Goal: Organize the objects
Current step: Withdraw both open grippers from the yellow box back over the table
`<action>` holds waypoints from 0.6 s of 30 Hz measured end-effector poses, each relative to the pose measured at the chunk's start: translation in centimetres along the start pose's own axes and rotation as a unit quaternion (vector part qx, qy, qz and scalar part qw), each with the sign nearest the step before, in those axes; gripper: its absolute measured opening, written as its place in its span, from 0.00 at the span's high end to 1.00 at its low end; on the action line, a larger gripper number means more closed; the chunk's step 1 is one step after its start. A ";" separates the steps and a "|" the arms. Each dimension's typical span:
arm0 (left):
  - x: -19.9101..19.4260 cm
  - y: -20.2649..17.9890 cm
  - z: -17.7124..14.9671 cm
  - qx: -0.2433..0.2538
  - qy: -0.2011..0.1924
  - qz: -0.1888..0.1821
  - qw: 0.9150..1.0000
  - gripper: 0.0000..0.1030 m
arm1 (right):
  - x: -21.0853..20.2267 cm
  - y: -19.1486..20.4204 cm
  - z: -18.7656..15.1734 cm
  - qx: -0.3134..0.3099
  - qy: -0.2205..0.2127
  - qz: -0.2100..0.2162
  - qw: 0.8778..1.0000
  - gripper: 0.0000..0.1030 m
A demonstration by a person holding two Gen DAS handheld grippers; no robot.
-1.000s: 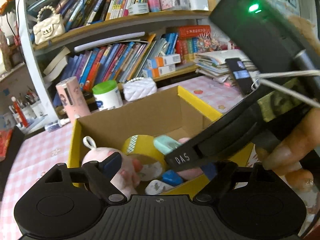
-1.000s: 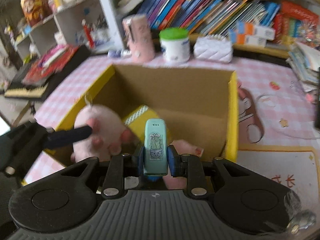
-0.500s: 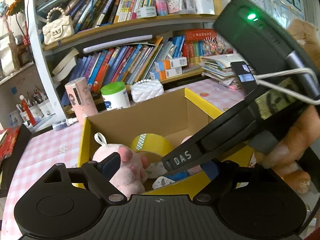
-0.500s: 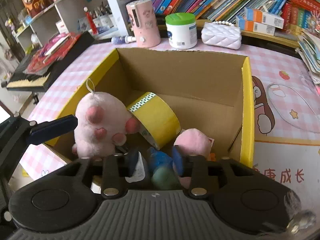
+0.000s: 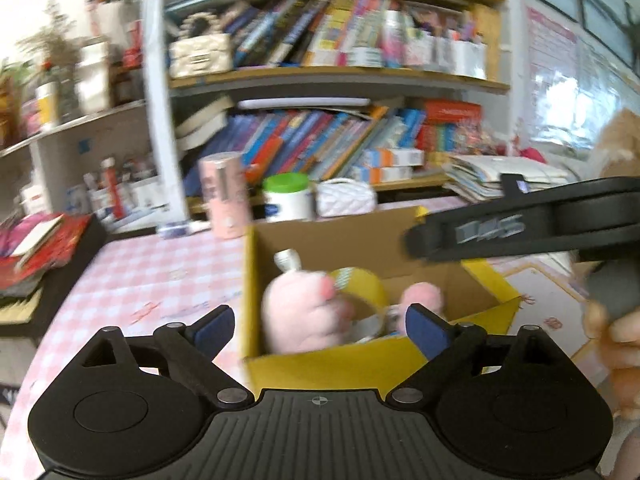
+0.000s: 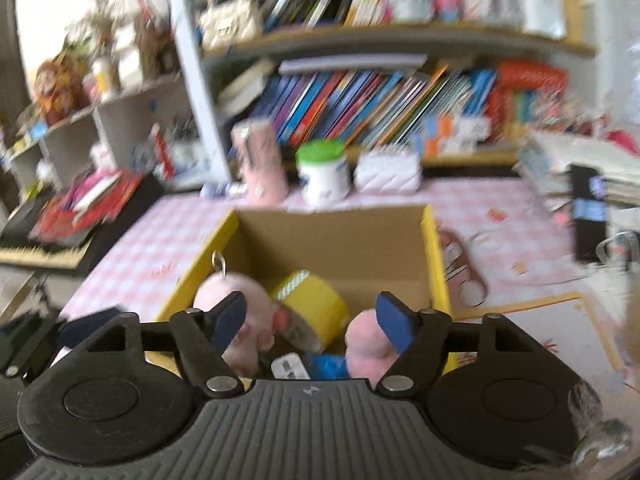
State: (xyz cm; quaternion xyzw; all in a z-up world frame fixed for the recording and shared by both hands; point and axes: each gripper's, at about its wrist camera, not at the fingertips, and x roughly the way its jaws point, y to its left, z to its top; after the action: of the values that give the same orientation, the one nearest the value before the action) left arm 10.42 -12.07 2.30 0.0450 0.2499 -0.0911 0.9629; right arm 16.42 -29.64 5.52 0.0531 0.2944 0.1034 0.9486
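Jaws of our right gripper [image 6: 308, 322] have just been opening and now stand apart with nothing between them; those of our left gripper [image 5: 318, 326] have also been opening and are wide and empty. Both hang above the near edge of the cardboard box [image 6: 332, 236].

Inside the box, we see a pink plush toy [image 6: 232, 292] against its left wall, a yellow tape roll [image 6: 316, 304] leaning beside it near the middle, a second pink plush [image 6: 366, 340] toward the right wall, and a white piece [image 6: 290, 364] and a blue piece [image 6: 330, 362] at the near end; motion blur hides what these are.

We judge the packing well along, since several things already lie in the box. Beyond its far wall, a pink cylinder [image 6: 262, 164], a green-lidded jar [image 6: 322, 172] and a white quilted pouch [image 6: 386, 172] stand on the bench [image 6: 160, 240], possibly left to sort.
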 end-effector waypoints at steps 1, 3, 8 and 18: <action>-0.5 0.6 -0.2 -0.008 0.001 0.010 1.000 0.08 | -0.8 0.3 -0.2 0.002 -0.013 -0.011 1.000 0.26; -1.4 1.9 -0.6 -0.024 0.003 0.029 0.999 0.08 | -2.4 1.3 -0.8 0.006 -0.036 -0.030 0.999 0.22; -3.8 4.4 -2.1 -0.043 0.011 0.059 0.997 0.06 | -4.8 4.2 -2.8 0.019 -0.065 -0.060 0.996 0.16; -8.5 7.5 -5.2 -0.051 0.031 0.099 0.993 0.05 | -7.7 11.1 -8.8 0.004 -0.037 -0.071 0.997 0.13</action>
State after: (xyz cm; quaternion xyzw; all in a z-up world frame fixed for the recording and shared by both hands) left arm 2.12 -2.71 2.25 0.0228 0.2780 0.0190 0.9601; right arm 3.37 -20.26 4.36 0.0398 0.2628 0.0327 0.9635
